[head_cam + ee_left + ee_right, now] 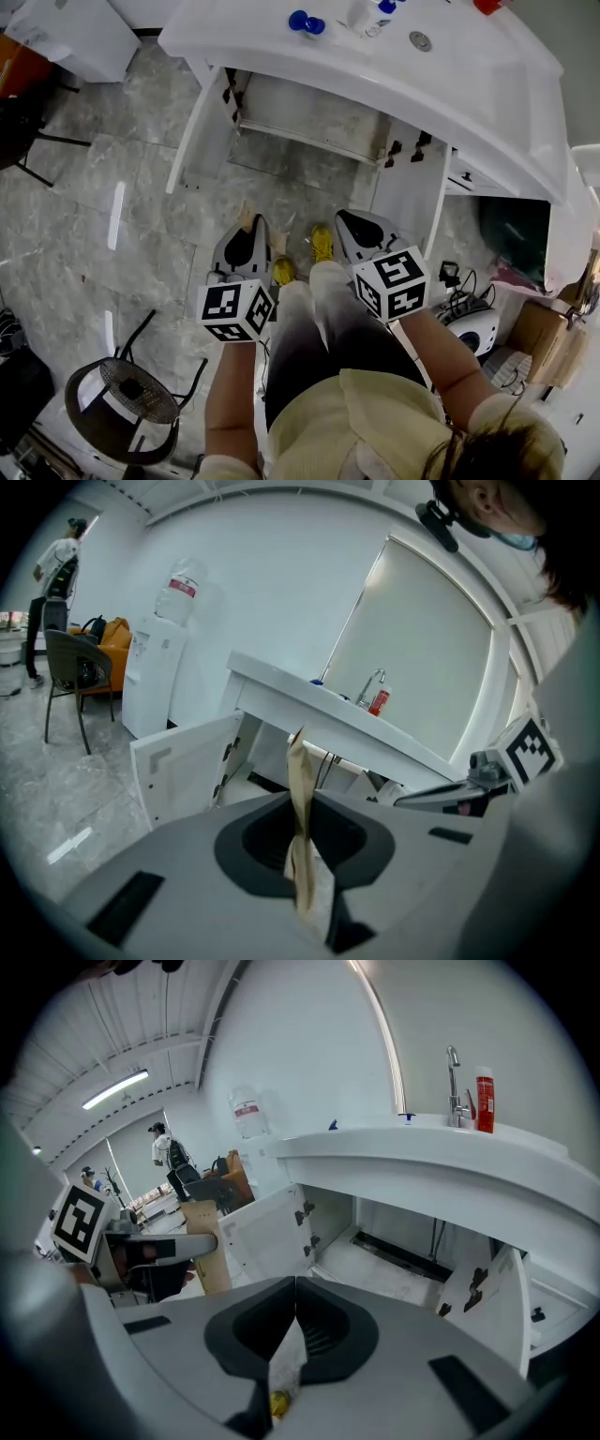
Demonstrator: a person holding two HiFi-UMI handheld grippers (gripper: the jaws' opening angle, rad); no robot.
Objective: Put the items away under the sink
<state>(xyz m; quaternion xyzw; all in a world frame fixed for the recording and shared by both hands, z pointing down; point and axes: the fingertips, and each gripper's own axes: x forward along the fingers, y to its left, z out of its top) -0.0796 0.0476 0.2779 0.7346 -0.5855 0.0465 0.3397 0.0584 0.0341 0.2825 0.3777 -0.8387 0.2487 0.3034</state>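
The cabinet under the sink (300, 112) stands open in front of me, its left door (202, 131) and right door (412, 187) both swung out. My left gripper (246, 223) is shut on a flat brown paper packet (298, 799) that sticks up between its jaws; the right gripper view shows the same packet (206, 1241) from the side. My right gripper (361, 230) is shut on a thin whitish plastic bag (286, 1363), with a bit of yellow showing below it. Both grippers hang side by side above the floor, short of the cabinet floor (394, 1260).
On the white sink top (487, 84) are blue-capped bottles (306, 22), a tap (454, 1082) and a red bottle (484, 1101). A black chair (131, 394) stands at my left, a white appliance with cables (469, 323) and a cardboard box (534, 337) at my right. My yellow shoes (322, 244) are between the grippers.
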